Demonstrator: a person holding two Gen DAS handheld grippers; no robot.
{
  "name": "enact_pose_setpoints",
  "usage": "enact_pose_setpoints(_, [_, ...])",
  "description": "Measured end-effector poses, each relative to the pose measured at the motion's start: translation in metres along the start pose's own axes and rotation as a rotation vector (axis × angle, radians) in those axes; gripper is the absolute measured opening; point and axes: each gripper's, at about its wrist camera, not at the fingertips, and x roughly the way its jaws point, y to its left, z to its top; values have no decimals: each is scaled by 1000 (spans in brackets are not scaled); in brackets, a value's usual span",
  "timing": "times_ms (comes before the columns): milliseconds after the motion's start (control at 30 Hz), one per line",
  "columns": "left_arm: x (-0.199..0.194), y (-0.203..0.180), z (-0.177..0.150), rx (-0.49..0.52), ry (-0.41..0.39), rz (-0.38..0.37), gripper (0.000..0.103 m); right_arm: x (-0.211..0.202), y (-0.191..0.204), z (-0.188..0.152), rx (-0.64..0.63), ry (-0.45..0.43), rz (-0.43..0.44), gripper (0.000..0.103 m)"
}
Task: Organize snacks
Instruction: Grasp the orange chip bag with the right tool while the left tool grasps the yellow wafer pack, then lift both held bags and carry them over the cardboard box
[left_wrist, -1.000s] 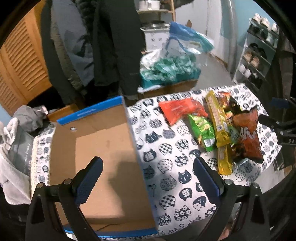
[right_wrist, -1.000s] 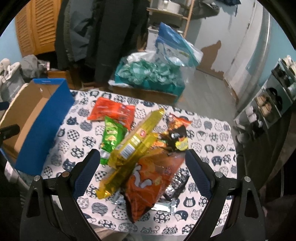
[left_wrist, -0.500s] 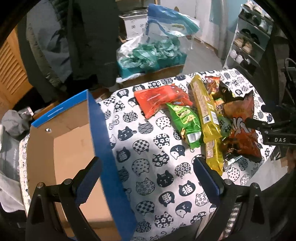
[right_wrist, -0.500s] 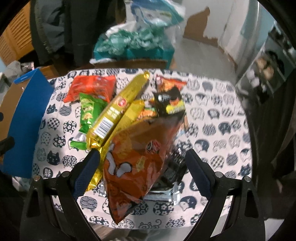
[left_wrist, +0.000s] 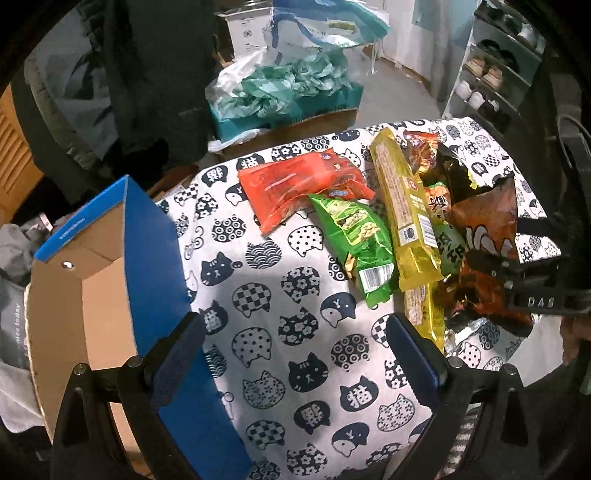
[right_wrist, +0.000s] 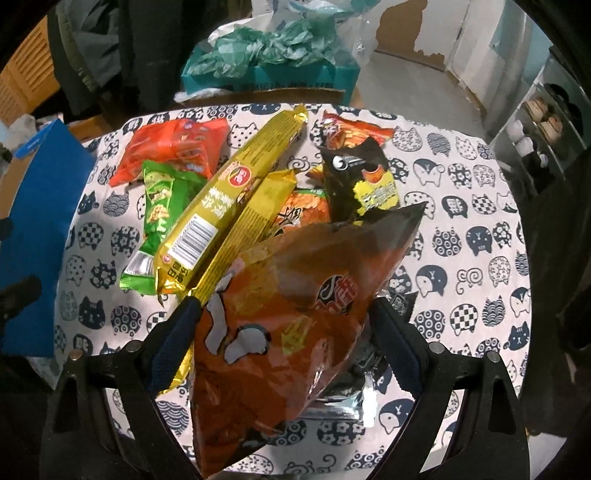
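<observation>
Left wrist view high over tablecloth (left_wrist: 280, 343), right wrist view close over snack pile (right_wrist: 258, 229), both sharing it

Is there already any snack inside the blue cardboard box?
No, the blue cardboard box shows only bare brown walls and floor in the left wrist view.

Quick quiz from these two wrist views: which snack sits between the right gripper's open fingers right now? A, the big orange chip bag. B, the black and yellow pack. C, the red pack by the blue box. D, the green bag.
A: in the right wrist view the big orange chip bag fills the gap between the open fingers of the right gripper, which are not yet closed on it.
</observation>
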Motion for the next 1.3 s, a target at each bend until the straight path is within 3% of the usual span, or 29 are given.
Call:
enact_pose_setpoints(100, [6,-2,4,-7,9,-11,100,0,-2,-1,-7,2,15,84])
enact_pose_setpoints(167, [9,-4,6,-10,14,-17,100,-3,-5,-1,-12,-3,11,72])
enact_pose_setpoints(367, [18,-14,15,-5,26,-21,100,-12,-24,0,28,-15,56,64])
enact_pose_setpoints(667, [26,-35,47,26,19,-38,100,-30,-52,9,73,-81,29,62])
enact_pose_setpoints(900, [54,-67,85,58,43,-59,100,-41,-73,18,104,-121,4,62])
enact_pose_setpoints(1000, [67,-80,99,71,62,-81,100,-41,-75,23,77,-128,-10,62])
enact_pose_setpoints(1167, [88,-97,112,72,97,-105,100,-36,-77,34,-12,-141,-112,62])
enact_pose_setpoints(1300, [104,-102,118,55,135,-144,100,-28,-88,37,1,-124,-123,62])
